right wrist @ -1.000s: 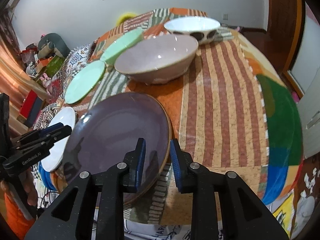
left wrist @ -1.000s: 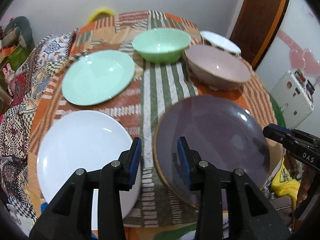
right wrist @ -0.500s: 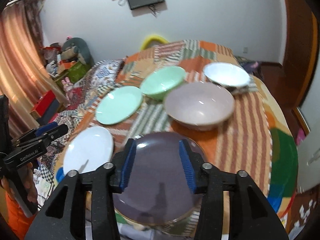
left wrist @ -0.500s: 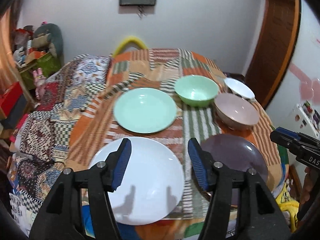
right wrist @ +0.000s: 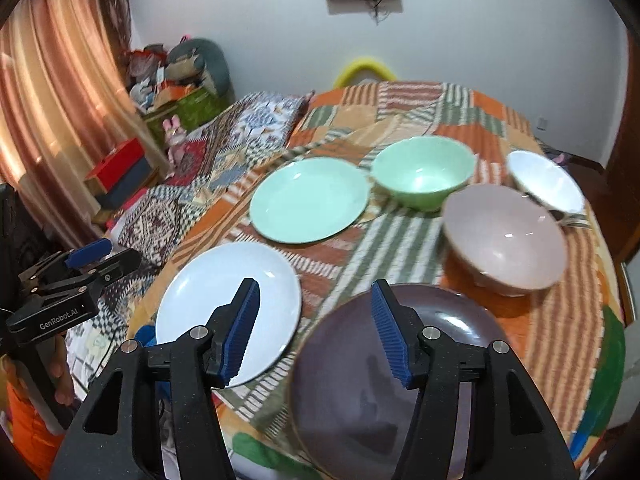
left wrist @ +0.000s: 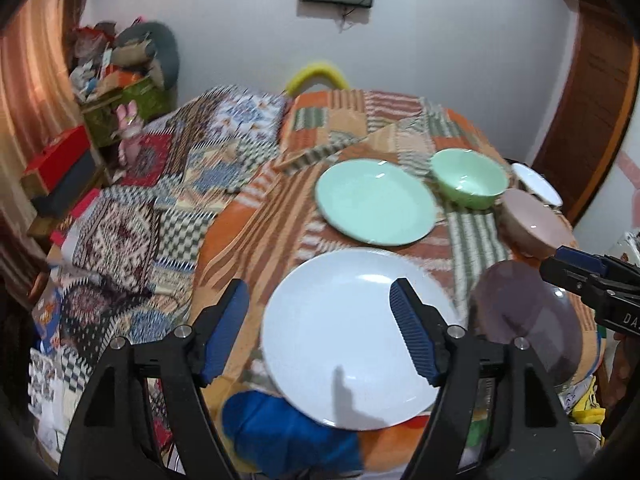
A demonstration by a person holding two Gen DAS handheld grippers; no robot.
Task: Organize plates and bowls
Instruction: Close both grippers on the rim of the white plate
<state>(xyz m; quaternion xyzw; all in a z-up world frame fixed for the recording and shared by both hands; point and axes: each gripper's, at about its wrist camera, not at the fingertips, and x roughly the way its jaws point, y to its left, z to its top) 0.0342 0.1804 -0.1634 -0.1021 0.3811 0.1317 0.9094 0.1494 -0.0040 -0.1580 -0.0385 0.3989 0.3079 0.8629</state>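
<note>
**Soft room light, smeared frames**

Even, moderate light falls from above. Small glints sit on the purple plate (right wrist: 400, 380) beyond the right tongs (right wrist: 316, 334) and on the pink bowl (right wrist: 506, 236). A faint shadow crosses the white plate (left wrist: 356, 340) between the left tongs (left wrist: 320, 330). Motion blur softens the bench (left wrist: 248, 236) cloth; fisheye bending and black corners ring both views.

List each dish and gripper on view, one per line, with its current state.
white plate: flat, empty
green plate: flat, empty
purple plate: flat, empty
green bowl: upright, empty
pink bowl: upright, empty
white bowl: upright
left gripper: open, holding nothing
right gripper: open, holding nothing
</note>
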